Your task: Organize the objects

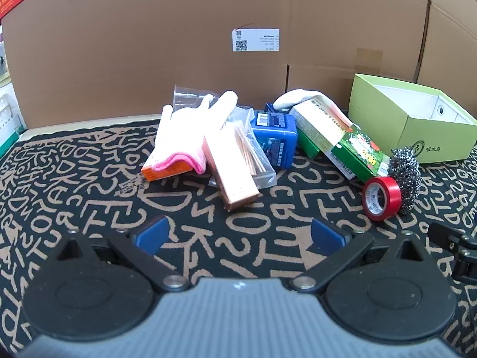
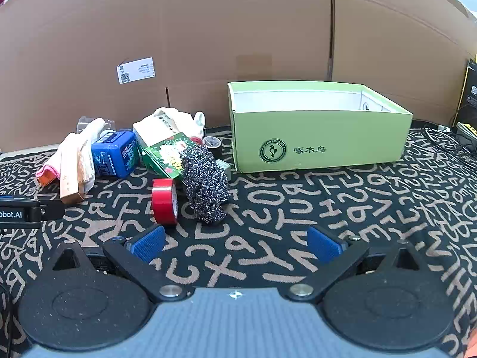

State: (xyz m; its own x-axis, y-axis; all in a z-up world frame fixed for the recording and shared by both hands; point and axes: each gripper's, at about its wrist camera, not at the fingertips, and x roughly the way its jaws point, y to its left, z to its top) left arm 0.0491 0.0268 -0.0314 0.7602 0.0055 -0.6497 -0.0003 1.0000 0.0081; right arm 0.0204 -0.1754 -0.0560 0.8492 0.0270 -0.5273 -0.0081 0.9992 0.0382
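A green box (image 2: 319,140) stands open-topped on the lettered counter (image 2: 328,208), against cardboard (image 2: 208,29); left of it lies the pile: blue tub (image 2: 114,156), green carton (image 2: 167,155), scourer (image 2: 205,188), red tape (image 2: 164,197) touching it; both grippers (image 1: 238,235) (image 2: 235,244) hover nearby, jaws spread wide, empty.

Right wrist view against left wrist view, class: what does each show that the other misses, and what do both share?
Only the right wrist view shows the black tape roll behind the scourer and the green box's front logo. Only the left wrist view shows the toothpick packet plainly. Both share the red tape, steel scourer, blue container and green box.
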